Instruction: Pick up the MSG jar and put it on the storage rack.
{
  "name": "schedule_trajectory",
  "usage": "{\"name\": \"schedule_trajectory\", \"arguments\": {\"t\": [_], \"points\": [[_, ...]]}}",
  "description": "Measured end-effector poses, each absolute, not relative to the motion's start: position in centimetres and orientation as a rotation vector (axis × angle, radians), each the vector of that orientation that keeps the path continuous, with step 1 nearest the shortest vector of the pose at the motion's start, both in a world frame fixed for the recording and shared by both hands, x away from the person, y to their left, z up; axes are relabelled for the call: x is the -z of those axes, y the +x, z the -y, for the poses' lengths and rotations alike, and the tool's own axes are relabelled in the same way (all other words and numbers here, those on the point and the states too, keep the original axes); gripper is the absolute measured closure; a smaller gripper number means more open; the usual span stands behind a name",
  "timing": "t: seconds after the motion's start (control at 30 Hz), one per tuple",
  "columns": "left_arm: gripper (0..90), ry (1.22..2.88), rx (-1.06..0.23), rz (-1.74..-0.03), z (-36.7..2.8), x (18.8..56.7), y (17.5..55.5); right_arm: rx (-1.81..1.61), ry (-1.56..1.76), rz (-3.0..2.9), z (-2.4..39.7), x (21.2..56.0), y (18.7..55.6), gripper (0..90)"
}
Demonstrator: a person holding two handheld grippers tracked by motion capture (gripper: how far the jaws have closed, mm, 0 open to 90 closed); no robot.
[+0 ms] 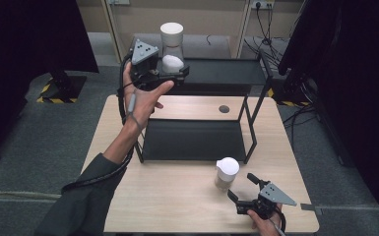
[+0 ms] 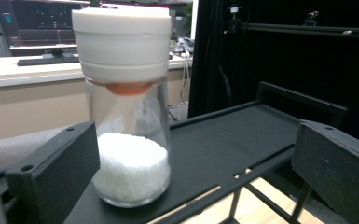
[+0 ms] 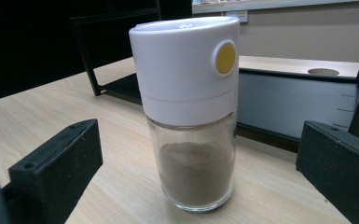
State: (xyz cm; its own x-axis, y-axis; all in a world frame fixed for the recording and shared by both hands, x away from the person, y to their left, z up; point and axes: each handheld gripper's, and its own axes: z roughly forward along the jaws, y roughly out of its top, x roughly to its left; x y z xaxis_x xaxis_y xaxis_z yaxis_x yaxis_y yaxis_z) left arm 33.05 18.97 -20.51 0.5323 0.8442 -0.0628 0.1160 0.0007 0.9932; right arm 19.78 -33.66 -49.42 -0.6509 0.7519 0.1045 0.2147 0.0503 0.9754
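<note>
Trouble looks likeliest up on the top shelf (image 1: 226, 71) of the black rack, where the left gripper (image 1: 170, 69) sits with its jaws spread on either side of a glass jar of white grains (image 1: 172, 46). In the left gripper view that jar (image 2: 129, 116) stands upright close to the shelf's front edge, the near jaw just beside its glass and the far jaw well apart from it. It is tall with a heavy-looking white cap, so I reckon a sideways nudge from either jaw could tip it off the edge toward the table (image 1: 177, 196). Down at the front of the table the right gripper (image 1: 241, 189) also has its jaws spread, aimed at a second jar, brown powder under a white lid (image 1: 226, 173), which stands upright on the wood just ahead of the rack's lower shelf (image 1: 192, 140). In the right gripper view this jar (image 3: 191, 116) sits between the jaws but touches neither. Smooth glass may slip if they close low or off-centre, and I'd guess a knock could send it rolling.
</note>
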Motion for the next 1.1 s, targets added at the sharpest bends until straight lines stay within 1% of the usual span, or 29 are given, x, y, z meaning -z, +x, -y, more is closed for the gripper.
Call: {"name": "schedule_trajectory", "arguments": {"t": [0.47, 1.03, 1.1], "points": [[0.3, 1.491, -0.633, -0.777, -20.0, 23.0, 30.6, -1.634, 0.965, -1.898, 33.6, 49.4, 19.8, 0.6], [0.2, 1.519, -0.503, -0.693, -20.9, 28.6, 28.9, -1.633, 0.965, -1.898, 33.6, 49.4, 19.8, 0.6], [0.2, 1.531, -0.509, -0.68, -20.8, 29.2, 28.5, -1.634, 0.965, -1.898, 33.6, 49.4, 19.8, 0.6]]}}
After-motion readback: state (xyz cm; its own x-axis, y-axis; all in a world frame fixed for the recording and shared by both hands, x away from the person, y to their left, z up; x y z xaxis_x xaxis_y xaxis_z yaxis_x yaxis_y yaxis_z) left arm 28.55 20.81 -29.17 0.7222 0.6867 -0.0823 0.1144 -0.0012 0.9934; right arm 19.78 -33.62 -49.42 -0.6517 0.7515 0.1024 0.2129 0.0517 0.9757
